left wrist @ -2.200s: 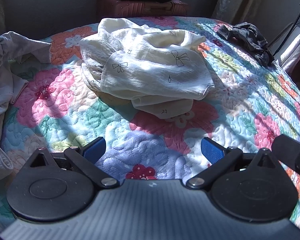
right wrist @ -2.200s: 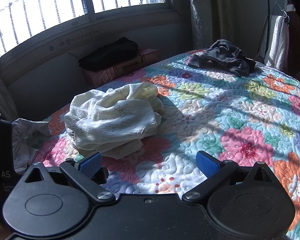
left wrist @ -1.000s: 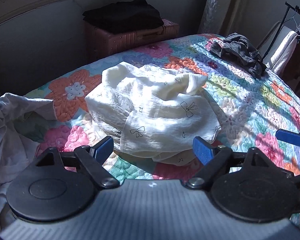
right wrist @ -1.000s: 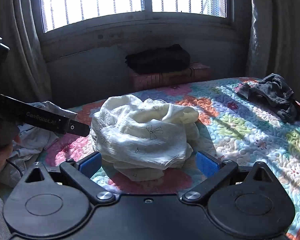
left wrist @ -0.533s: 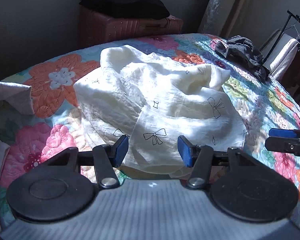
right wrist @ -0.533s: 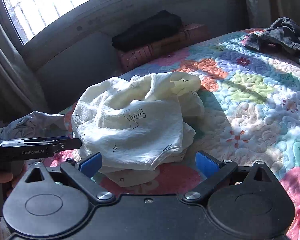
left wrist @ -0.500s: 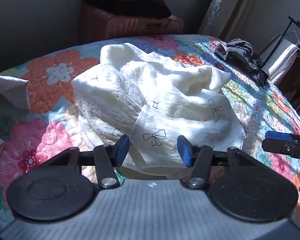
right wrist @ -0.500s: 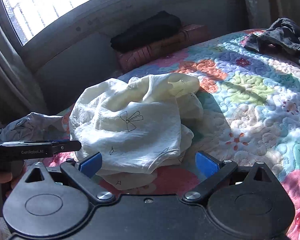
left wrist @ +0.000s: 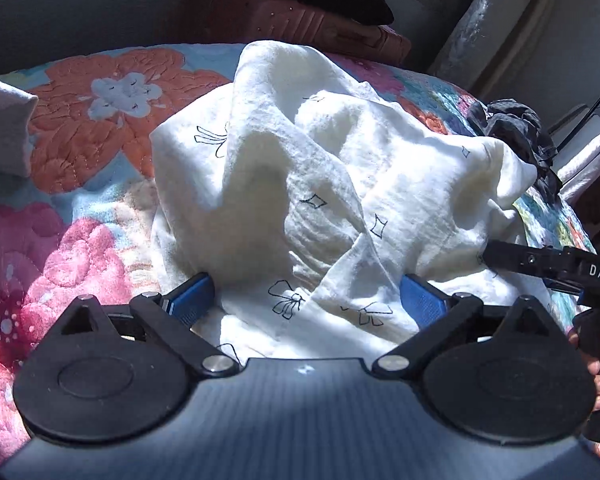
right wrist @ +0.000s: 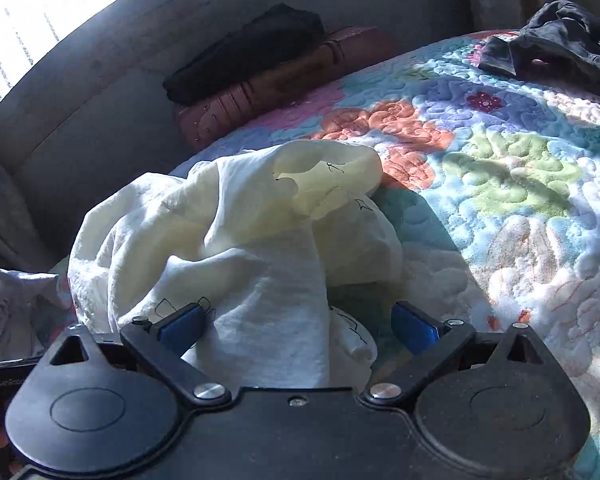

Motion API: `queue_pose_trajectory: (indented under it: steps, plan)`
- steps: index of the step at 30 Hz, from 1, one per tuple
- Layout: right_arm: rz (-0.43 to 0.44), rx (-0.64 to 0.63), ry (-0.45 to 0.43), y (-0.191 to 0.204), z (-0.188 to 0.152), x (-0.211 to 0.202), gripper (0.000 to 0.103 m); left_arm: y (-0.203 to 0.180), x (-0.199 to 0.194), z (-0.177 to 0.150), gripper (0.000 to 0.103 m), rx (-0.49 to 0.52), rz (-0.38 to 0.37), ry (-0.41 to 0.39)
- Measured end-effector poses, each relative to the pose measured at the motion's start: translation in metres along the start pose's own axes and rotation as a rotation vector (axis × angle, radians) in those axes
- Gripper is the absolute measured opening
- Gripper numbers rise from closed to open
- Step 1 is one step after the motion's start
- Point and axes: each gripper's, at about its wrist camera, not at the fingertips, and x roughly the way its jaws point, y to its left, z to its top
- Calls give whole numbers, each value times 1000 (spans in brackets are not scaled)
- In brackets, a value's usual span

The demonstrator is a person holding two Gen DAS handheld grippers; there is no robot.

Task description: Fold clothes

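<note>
A crumpled white garment with small black bow prints [left wrist: 320, 184] lies in a heap on the floral quilt [left wrist: 100, 128]; it also shows in the right wrist view [right wrist: 236, 248]. My left gripper [left wrist: 306, 304] is open, its blue pads on either side of the heap's near folds. My right gripper [right wrist: 296, 326] is open too, with a fold of the garment lying between its pads. The right gripper's finger shows at the right of the left wrist view [left wrist: 548, 266].
A grey garment [left wrist: 4, 136] lies at the left edge of the bed. A dark garment [right wrist: 560, 40] lies at the far right. A pink suitcase with black clothes on top [right wrist: 280, 64] stands behind the bed under the window.
Both grippers have moved forward onto the white garment. The left gripper's jaws have opened wider than half a second ago. The right gripper has come in low at the heap's right side.
</note>
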Motion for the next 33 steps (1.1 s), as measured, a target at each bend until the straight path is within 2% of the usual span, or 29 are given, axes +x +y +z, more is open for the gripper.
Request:
queue_pose_trajectory:
  steps: [5, 8, 10, 12, 13, 14, 15, 16, 18, 21, 23, 27, 33]
  plan:
    - [41, -1, -2, 8, -7, 16, 100, 1, 4, 0, 103, 13, 1, 3]
    - [67, 46, 5, 15, -12, 16, 78, 2, 6, 0, 102, 20, 1, 5]
    - [54, 43, -4, 24, -19, 13, 72, 2, 8, 0, 98, 25, 1, 6]
    - [68, 51, -4, 29, -24, 9, 59, 3, 9, 0, 86, 31, 2, 7]
    - [79, 57, -2, 31, -27, 7, 56, 3, 10, 0, 67, 33, 2, 8]
    - [96, 65, 1, 33, -30, 5, 47, 0, 9, -1, 39, 47, -12, 5]
    - [113, 72, 5, 35, -32, 4, 38, -5, 7, -2, 31, 66, -31, 0]
    - [118, 72, 3, 39, -35, 1, 37, -10, 5, -4, 28, 85, -49, -4]
    - [114, 74, -9, 42, -39, -6, 33, -21, 5, -8, 28, 155, -24, -11]
    - [120, 91, -23, 43, -44, -16, 29, -25, 1, -8, 28, 138, -46, -8]
    - [116, 88, -34, 44, -47, -24, 27, -29, -4, -7, 28, 138, -91, -1]
    - [93, 76, -59, 46, -68, -55, 27, -53, -17, -13, 28, 214, -185, 44]
    - [17, 139, -113, 26, -111, -112, 27, -98, -37, -51, 28, 340, -315, 113]
